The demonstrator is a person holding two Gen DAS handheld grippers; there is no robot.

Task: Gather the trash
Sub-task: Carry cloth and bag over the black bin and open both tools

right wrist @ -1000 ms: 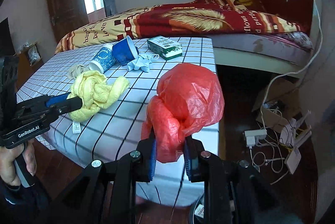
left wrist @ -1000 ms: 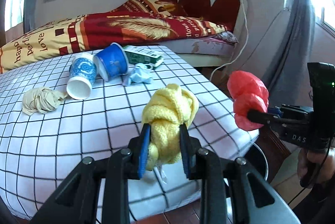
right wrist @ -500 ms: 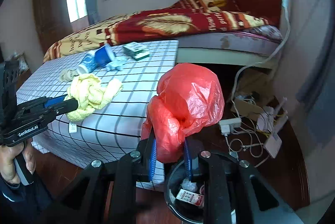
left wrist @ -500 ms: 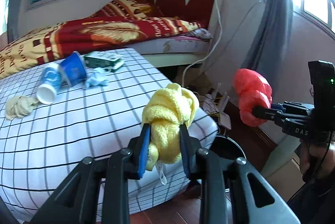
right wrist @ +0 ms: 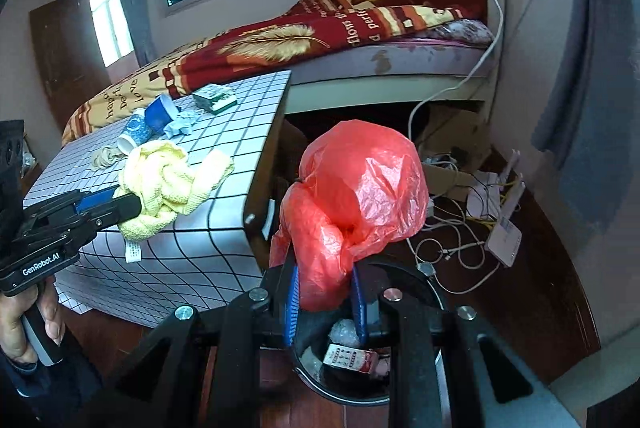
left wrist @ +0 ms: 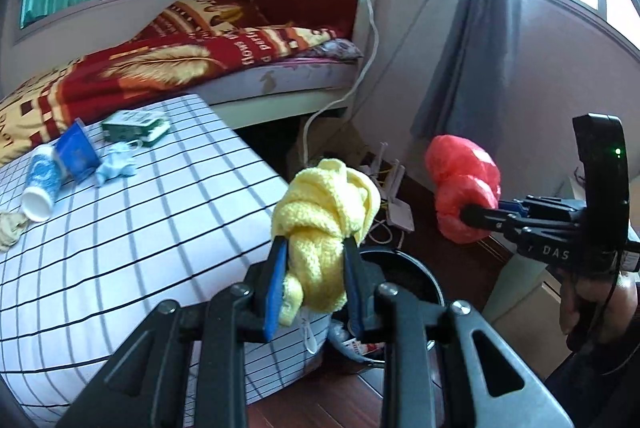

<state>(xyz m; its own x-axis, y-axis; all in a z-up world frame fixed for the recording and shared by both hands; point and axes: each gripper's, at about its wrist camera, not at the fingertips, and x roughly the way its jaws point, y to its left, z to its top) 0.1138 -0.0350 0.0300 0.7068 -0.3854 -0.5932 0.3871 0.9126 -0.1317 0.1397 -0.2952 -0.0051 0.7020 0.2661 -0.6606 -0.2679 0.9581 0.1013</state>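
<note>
Our right gripper [right wrist: 324, 302] jaws pinch a crumpled red plastic bag [right wrist: 356, 200] directly above the round black bin [right wrist: 348, 394]; our left gripper [left wrist: 314, 288] jaws clamp a knotted yellow knit cloth [left wrist: 324, 212] beside the bin, both apparently poised for dropping.

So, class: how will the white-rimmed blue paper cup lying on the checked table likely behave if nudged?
The paper cup lies on its side, so it would probably roll, curving since it tapers. It looks empty and thin-walled, so likely light and easily crushed.
</note>
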